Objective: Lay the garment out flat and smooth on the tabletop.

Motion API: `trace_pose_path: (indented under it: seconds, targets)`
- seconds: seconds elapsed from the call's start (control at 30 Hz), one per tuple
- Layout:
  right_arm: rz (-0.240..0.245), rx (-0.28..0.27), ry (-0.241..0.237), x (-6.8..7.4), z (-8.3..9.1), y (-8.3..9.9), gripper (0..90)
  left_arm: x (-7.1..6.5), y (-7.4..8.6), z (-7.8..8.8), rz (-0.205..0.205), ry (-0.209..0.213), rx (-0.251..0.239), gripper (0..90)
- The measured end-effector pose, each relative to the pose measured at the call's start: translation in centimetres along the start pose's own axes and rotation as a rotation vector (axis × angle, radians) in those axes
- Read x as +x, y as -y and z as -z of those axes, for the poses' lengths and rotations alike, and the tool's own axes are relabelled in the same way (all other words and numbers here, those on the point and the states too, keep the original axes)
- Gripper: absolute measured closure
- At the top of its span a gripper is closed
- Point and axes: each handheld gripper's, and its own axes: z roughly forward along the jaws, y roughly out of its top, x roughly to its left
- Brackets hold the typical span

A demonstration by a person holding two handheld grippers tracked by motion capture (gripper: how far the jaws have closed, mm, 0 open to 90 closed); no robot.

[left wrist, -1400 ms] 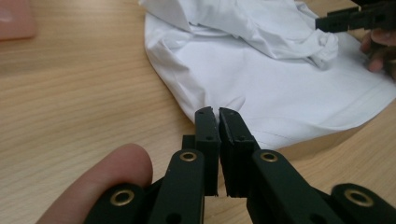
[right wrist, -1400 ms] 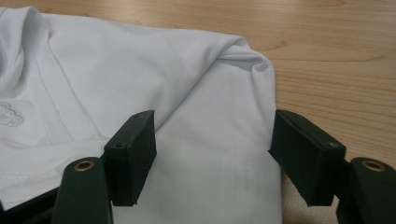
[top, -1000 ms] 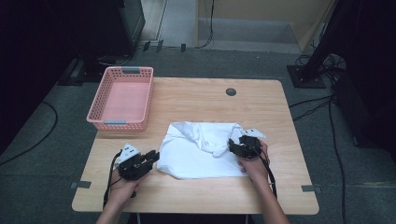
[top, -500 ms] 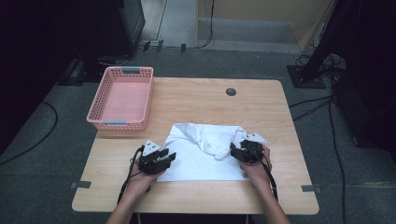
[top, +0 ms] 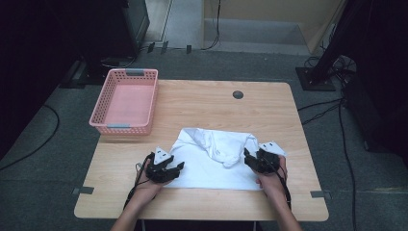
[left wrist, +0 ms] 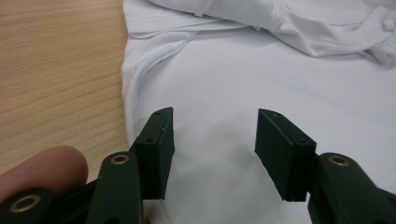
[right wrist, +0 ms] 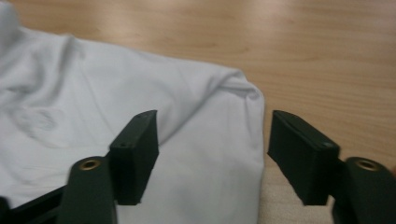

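Note:
A crumpled white garment (top: 211,161) lies on the near half of the wooden table (top: 202,103). My left gripper (top: 177,167) rests at the cloth's left side. In the left gripper view (left wrist: 215,114) its jaws stand apart over flat white fabric (left wrist: 261,70) and pinch nothing; they have just been opening. My right gripper (top: 248,158) is at the garment's right side. In the right gripper view (right wrist: 215,114) its jaws straddle the cloth's folded edge (right wrist: 243,93), pads apart from it; they have just been closing a little.
A pink plastic basket (top: 126,101) stands at the table's far left corner. A dark round cable hole (top: 237,94) sits near the far edge. Bare wood lies between the basket and the garment. Cables trail on the floor around the table.
The left gripper moved right from bare table onto the garment's left edge and its jaws spread. The right gripper shifted slightly toward the near right edge of the cloth.

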Motion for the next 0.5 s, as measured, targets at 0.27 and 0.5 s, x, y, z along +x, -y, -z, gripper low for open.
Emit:
trace_pose_path:
  seconds: [0.27, 0.5]
  targets:
    - [0.134, 0.025, -0.271, 2.6, 1.4, -0.1, 47.6, -0.8, -0.1, -0.3, -0.058, -0.068, 0.031, 30.0]
    - [0.293, 0.118, -0.259, 5.1, -0.3, 1.2, 45.6, -0.7, -0.1, -0.3, -0.055, -0.064, 0.029, 29.7]
